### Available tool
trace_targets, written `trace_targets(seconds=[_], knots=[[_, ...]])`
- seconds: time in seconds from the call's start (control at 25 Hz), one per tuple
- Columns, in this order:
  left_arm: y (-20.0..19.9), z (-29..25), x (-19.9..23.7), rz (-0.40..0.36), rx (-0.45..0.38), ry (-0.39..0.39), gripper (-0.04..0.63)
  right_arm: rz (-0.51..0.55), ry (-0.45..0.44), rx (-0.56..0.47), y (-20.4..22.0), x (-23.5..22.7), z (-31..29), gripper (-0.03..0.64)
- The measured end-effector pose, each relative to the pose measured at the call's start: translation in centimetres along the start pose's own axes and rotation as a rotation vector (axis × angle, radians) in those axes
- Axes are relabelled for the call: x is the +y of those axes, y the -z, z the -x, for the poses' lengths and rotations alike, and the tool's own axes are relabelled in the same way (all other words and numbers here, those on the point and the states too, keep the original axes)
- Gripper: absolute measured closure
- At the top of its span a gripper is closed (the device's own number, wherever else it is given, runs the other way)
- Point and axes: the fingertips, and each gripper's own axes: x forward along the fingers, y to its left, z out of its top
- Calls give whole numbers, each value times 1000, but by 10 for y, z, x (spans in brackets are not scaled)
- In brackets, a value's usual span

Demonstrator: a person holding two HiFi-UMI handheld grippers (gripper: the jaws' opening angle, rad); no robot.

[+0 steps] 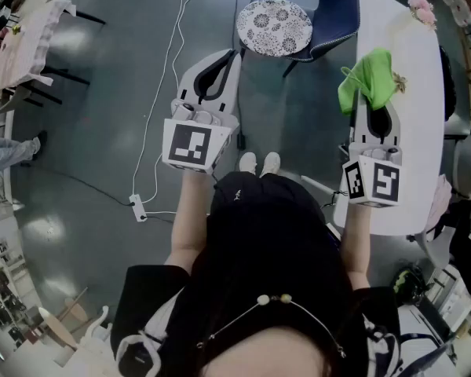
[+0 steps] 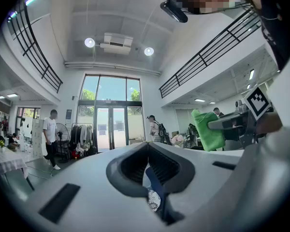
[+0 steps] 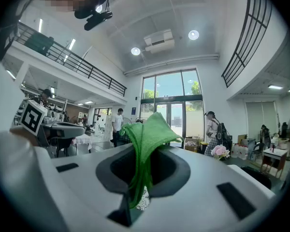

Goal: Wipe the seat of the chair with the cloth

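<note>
The cloth, bright green, is hanging from the right gripper. That gripper's own view is showing me its fingers clamping on a fold, with the rest drooping through the gap behind the tips. The head view is adding that it is bunching above the near edge of the white desk, well apart from the chair.

The left gripper is carrying nothing. Its view is showing the fingers pressing tip to tip, and through the loop behind them a sliver of the patterned seat.

From above I am seeing the person's shoes on the grey floor. Beyond them the dark blue chair is standing with its round seat ahead of the left gripper and just left of the desk.

Only the gripper views are reaching the far glass doors, where people are standing.
</note>
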Motion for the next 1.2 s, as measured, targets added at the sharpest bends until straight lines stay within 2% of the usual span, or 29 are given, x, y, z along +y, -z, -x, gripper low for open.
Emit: trace_targets(seconds=[0.28, 0.68, 1.2], knots=[[-11, -7, -19, 6, -15, 32, 589, 3, -8, 2, 2, 0, -1, 568], [-13, -3, -22, 8, -6, 33, 589, -16, -32, 3, 2, 0, 3, 568], [2, 25, 16, 23, -2, 25, 589, 66, -74, 70, 13, 40, 13, 566]])
